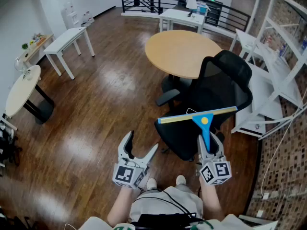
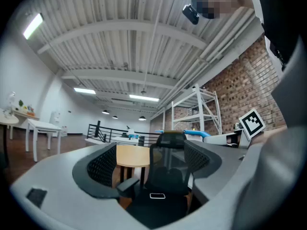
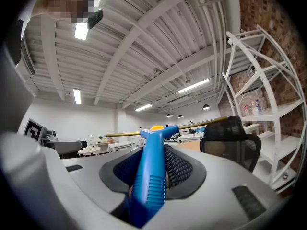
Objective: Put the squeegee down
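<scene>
Squeegee: one only, carried in the air at the lower right of centre in the head view, above the seat of the office chair. Its blue handle runs down into the right gripper, whose jaws are closed firmly on the ribbed lower part of that handle. The long yellow-edged blade lies crosswise, nearly level, at the top of the handle. Judged from its build, it is light and stiff, with a hard plastic handle and a softer wiping edge. The ribbed part of the handle is the sound place to hold it, because the wide blade would lever against any grip taken near one end. The left gripper, at the lower centre, has its jaws wide apart with nothing between them. Count: two grippers, one black chair, and one round table of pale wood in the upper centre.
</scene>
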`<state>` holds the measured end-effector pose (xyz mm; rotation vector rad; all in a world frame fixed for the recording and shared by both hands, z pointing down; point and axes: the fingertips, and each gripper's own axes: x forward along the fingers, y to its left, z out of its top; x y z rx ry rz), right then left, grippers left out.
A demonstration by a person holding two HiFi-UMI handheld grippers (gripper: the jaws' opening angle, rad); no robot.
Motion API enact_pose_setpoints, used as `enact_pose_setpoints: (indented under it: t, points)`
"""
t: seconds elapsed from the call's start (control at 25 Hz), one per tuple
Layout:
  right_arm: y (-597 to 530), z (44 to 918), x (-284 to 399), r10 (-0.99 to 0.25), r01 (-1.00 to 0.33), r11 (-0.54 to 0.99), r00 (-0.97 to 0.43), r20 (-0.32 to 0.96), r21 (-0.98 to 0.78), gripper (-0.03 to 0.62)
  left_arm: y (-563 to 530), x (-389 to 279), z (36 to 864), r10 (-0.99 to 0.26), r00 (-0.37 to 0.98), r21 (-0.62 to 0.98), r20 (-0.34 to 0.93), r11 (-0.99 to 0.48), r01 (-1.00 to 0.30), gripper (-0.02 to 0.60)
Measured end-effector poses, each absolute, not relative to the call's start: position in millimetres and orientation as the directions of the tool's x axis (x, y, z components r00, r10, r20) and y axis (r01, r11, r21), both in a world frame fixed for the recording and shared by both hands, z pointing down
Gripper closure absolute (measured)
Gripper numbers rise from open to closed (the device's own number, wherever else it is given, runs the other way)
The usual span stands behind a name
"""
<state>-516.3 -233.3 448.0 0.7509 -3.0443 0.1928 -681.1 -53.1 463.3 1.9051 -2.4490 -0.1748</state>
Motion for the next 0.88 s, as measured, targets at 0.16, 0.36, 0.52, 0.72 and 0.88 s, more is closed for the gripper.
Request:
enact_pose_setpoints:
  t: [0.16,0.36,0.52,0.72,0.88]
  points:
    - [-232,452,-491,-0.526,-0.526,0.843,-0.85,0.032,-0.116,0.436,-82,-663,468,-0.991,-0.127,0.119,-0.043,0.121,-0.985,0.163]
    - [-224,466,-425,-0.664,-0.667,0.737,-0.744,0.072,-0.106,0.436,-115,-615,491,-0.996,0.08,0.126,-0.03,-0.083,-0.989,0.163]
    - [-219,460,-356,-0.773,-0.774,0.626,-0.632,0.057,-0.1,0.436,-142,-558,490,-0.972,0.23,0.117,-0.043,-0.234,-0.965,0.168]
    - [-211,453,-263,-0.874,-0.872,0.48,-0.485,0.036,-0.098,0.436,-170,-474,475,-0.925,0.376,0.096,-0.058,-0.38,-0.92,0.178]
    - [-185,455,-187,-0.92,-0.915,0.385,-0.391,0.028,-0.125,0.436,-176,-398,477,-0.871,0.49,0.052,-0.046,-0.492,-0.869,0.178]
